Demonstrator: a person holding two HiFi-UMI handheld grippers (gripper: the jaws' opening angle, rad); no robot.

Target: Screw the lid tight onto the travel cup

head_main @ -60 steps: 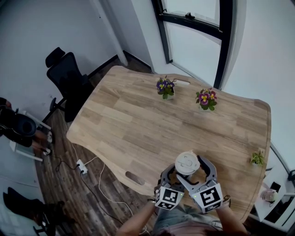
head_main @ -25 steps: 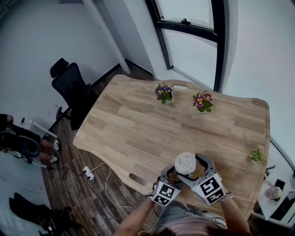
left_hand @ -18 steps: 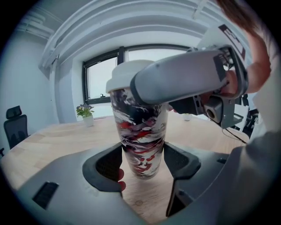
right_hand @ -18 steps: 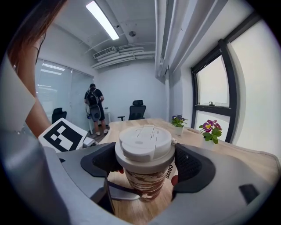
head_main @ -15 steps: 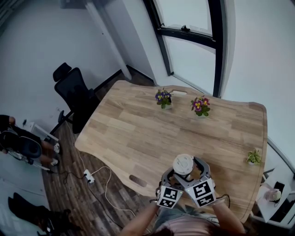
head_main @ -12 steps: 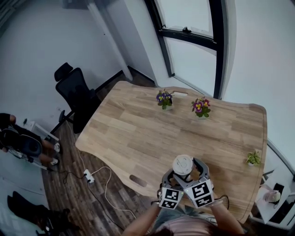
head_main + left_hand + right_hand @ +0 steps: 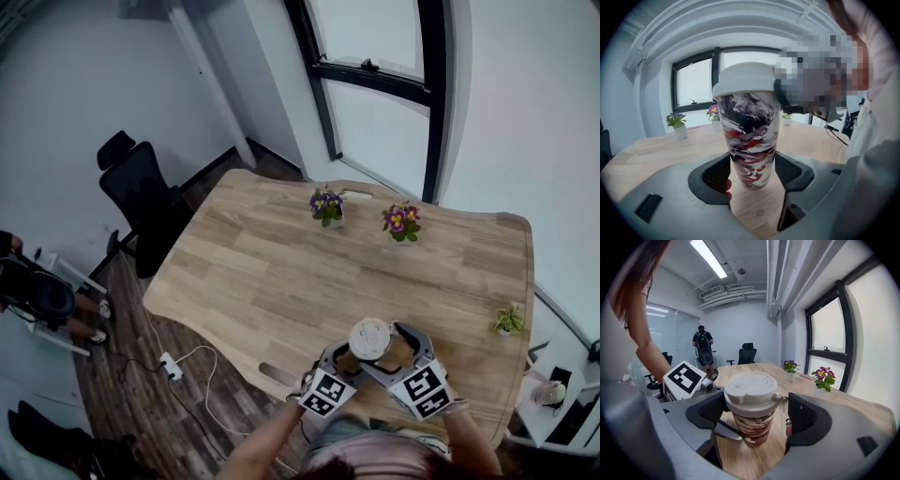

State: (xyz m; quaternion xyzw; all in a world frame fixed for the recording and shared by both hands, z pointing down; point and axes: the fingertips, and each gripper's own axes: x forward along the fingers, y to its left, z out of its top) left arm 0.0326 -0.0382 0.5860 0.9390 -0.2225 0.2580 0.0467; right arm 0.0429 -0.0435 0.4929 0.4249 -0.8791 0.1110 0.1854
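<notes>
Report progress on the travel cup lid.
Done: the lid sits level on the travel cup. In hand: the left tongs clamp the cup's body, while the right tongs bracket the lid, with a slim gap showing at one pad. Left: gripping the lid and turning it tight. Whether it is already tight cannot be seen.

We see a wooden table (image 7: pixel 281 272) at centre, a left flower pot (image 7: pixel 324 207) and right flower pot (image 7: pixel 398 223) near its upper edge, and a black chair (image 7: pixel 141 202) at upper left.
</notes>
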